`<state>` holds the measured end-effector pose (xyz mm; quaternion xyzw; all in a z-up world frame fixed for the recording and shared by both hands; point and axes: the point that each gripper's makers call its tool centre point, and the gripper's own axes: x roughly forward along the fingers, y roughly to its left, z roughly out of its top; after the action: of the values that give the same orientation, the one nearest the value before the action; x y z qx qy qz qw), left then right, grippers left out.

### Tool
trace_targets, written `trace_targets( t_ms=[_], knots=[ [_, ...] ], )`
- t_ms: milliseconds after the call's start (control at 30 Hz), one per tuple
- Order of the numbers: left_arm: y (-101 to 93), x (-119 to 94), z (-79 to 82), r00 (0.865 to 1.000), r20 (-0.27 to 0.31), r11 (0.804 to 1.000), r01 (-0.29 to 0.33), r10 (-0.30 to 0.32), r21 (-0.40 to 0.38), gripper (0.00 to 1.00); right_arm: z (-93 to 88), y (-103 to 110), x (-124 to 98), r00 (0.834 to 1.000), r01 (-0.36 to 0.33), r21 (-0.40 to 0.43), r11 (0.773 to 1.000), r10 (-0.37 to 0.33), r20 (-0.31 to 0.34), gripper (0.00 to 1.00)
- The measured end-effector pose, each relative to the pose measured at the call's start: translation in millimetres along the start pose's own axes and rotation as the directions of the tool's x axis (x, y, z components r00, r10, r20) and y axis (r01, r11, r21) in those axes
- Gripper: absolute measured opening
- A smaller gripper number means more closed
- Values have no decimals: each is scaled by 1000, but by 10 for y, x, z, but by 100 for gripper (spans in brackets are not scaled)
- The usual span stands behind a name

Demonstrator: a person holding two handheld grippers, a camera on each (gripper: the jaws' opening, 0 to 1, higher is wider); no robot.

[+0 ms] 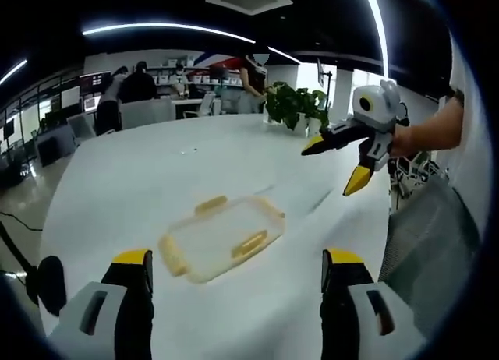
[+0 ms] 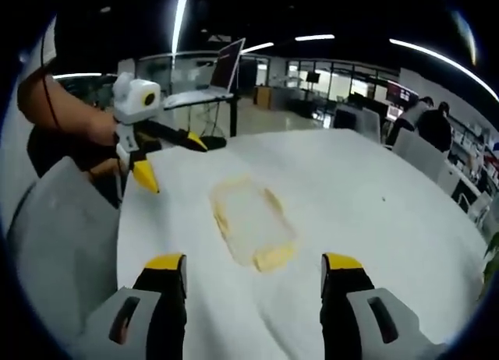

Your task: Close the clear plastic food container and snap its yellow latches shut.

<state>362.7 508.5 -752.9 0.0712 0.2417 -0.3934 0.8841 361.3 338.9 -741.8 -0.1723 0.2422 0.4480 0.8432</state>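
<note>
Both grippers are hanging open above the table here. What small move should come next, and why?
Probably lower the left gripper toward the clear container and bring its jaws to the nearest yellow latch. The container lies flat on the white table with its latches sticking outward, apparently unsnapped, and both the left and right gripper are open, holding nothing, clear of it.

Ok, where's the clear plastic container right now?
The clear plastic container with yellow latches lies on the white table, ahead of both open tools, touching neither.
</note>
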Motion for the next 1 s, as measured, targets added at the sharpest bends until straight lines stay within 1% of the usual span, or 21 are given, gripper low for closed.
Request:
trace_targets(
  t_ms=[67, 200, 333, 467, 600, 667, 800, 1000],
  knots=[
    [36, 2, 2, 1000, 2, 1000, 3, -3, -5, 89, 6, -5, 17, 1000, -4, -5, 1000, 4, -7, 66],
    [99, 13, -16, 1000, -15, 1000, 3, -3, -7, 88, 11, -14, 75, 1000, -17, -12, 1000, 17, -19, 66],
    [134, 23, -39, 999, -39, 1000, 12, -11, 15, 86, 9, -5, 117, 999, -32, -19, 999, 31, -30, 65],
    [159, 40, -43, 999, -47, 1000, 23, -22, 16, 86, -26, -22, 161, 998, -42, -30, 999, 41, -51, 63],
    [186, 69, -80, 997, -67, 999, 34, -32, 29, 85, -35, -17, 190, 996, -63, -40, 997, 60, -60, 63],
    [209, 79, -93, 997, -76, 999, 35, -32, 34, 85, -50, -29, 214, 995, -64, -45, 997, 61, -74, 63],
    [234, 101, -97, 996, -80, 999, 40, -37, 34, 84, -43, -28, 242, 995, -74, -45, 996, 71, -76, 63],
    [287, 144, -147, 993, -107, 997, 54, -48, 53, 84, -59, -48, 306, 992, -86, -61, 994, 79, -101, 62]
  ],
)
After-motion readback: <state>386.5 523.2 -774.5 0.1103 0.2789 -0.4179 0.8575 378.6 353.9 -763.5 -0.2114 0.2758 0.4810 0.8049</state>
